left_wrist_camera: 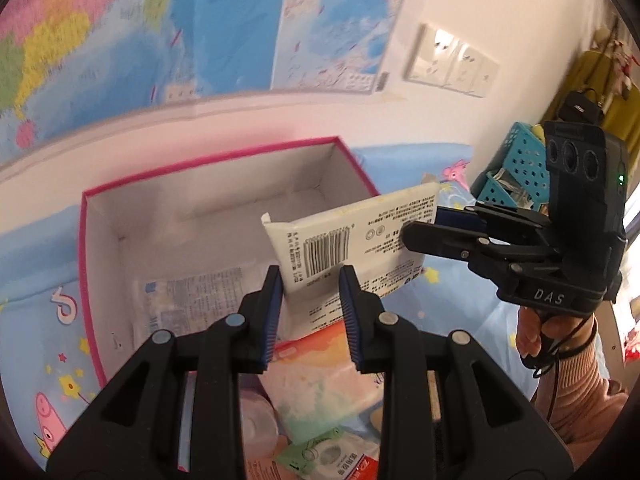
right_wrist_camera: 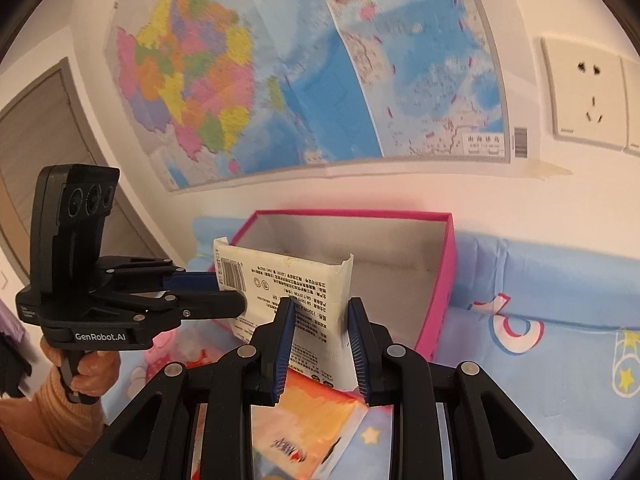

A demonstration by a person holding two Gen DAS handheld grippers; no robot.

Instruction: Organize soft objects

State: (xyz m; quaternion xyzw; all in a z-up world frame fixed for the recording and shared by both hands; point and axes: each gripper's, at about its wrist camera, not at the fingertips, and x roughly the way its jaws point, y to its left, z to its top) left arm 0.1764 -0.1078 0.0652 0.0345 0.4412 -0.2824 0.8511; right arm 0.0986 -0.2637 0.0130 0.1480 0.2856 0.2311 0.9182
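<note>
Both grippers hold a white soft pack (left_wrist_camera: pixel 352 240) (right_wrist_camera: pixel 288 276) printed with a barcode and small text, lifted above the blue cartoon bedsheet (right_wrist_camera: pixel 540 360). My left gripper (left_wrist_camera: pixel 310 272) (right_wrist_camera: pixel 228 290) is shut on its barcode end. The opposite end is pinched by my right gripper (right_wrist_camera: pixel 321 304) (left_wrist_camera: pixel 420 224), also shut. The pack hangs over the near edge of an open pink box (left_wrist_camera: pixel 208 176) (right_wrist_camera: pixel 440 280) with a pale inside. A clear printed packet (left_wrist_camera: pixel 188 300) lies on the box floor.
An orange and pastel packet (left_wrist_camera: pixel 316 372) (right_wrist_camera: pixel 316 412) lies on the sheet under the grippers, with a green mask packet (left_wrist_camera: pixel 320 452) nearer me. A blue perforated basket (left_wrist_camera: pixel 516 168) stands at the right. The box backs onto the wall, which carries a map and sockets (right_wrist_camera: pixel 584 92).
</note>
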